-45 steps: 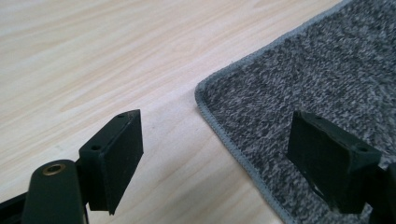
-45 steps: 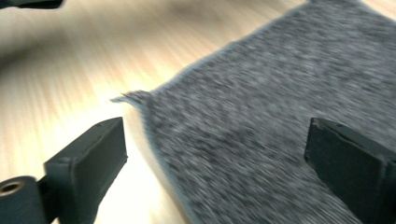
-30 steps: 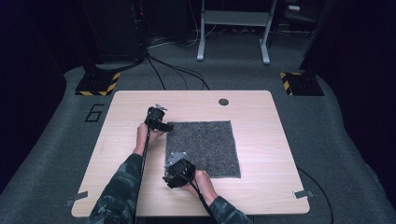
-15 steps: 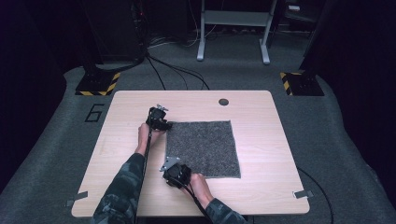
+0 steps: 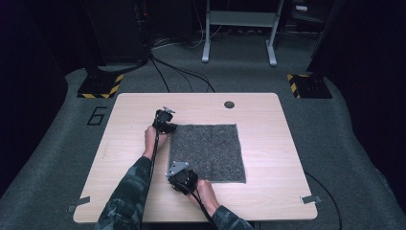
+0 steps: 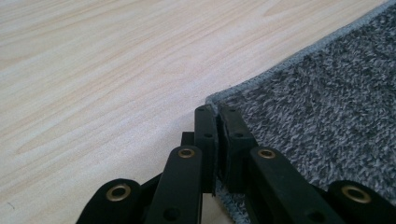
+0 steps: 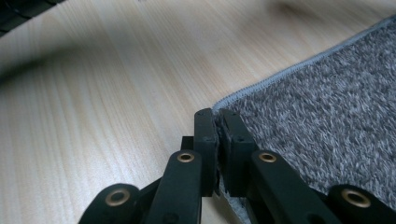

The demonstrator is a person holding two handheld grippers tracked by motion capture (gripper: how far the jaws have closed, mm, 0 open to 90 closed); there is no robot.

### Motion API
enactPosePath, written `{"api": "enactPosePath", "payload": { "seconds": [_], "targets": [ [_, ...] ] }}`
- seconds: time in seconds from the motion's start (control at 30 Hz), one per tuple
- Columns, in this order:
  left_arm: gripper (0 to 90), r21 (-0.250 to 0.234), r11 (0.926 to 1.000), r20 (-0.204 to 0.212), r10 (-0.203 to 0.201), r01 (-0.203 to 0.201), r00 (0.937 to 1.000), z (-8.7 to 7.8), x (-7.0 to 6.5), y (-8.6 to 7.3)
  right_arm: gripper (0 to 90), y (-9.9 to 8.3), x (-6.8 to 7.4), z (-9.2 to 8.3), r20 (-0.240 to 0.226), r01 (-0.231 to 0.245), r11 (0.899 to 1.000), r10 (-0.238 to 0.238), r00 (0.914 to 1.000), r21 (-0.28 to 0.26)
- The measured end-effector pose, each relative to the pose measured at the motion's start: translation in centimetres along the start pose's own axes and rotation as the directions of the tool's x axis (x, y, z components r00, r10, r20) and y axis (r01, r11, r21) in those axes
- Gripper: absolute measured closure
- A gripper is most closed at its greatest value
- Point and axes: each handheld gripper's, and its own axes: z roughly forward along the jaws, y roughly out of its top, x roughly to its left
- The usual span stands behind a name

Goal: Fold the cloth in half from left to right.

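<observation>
At the worktop (image 5: 119,158), I have my two grippers on the left edge of a square grey carpet mat (image 5: 210,151) that lies flat at the middle of the light wooden surface. My left gripper (image 5: 165,122) is at the mat's far left corner and my right gripper (image 5: 184,176) at its near left corner. Both pairs of jaws have just been closing. In the left gripper view, the jaws of the left gripper (image 6: 218,122) stand almost pressed together, with the stitched corner of the mat (image 6: 322,107) pinched between them. The right gripper view gives the same picture at the other corner: the right gripper (image 7: 217,122) nips the bound edge of the mat (image 7: 327,116), pile side up.

I judge the mat to be light and limp. It has a short looped pile on top and a sewn border that looks firmer than the field, so the corners are the sensible place to take hold. A piece like this should sag between two grips and may drag on the wood, so both corners would have to rise together. It is not fragile, and the rough pile should not slip easily from the pads.

No container stands on the worktop. Apart from the mat, it carries a dark round cable port (image 5: 229,104) near its far edge.
</observation>
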Motion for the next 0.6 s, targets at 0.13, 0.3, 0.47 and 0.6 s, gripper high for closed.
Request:
{"api": "enactPosePath", "payload": {
  "seconds": [0.13,0.3,0.47,0.6],
  "targets": [
    [86.7,-0.008,1.0,-0.006,0.0,0.0,1.0,-0.3,-0.1,0.1,86.2,0.0,-0.1,-0.3,-0.005,0.0,1.0,0.0,1.0,-0.015],
    [86.7,-0.015,0.9999,-0.008,0.006,-0.006,0.9999,-1.0,0.2,0.3,86.2,0.2,0.0,-0.5,-0.006,-0.013,0.999,0.013,0.9999,-0.04],
    [86.7,-0.018,0.9997,-0.024,0.013,-0.014,0.9996,-1.6,0.2,0.7,86.3,0.6,0.2,-0.8,-0.017,-0.018,0.998,0.017,0.9997,-0.058],
    [86.7,-0.016,0.9996,-0.03,0.022,-0.022,0.9993,-2.2,0.3,1.2,86.2,0.9,0.3,-1.3,-0.016,-0.012,0.997,0.011,0.9998,-0.076]
  ]
}}
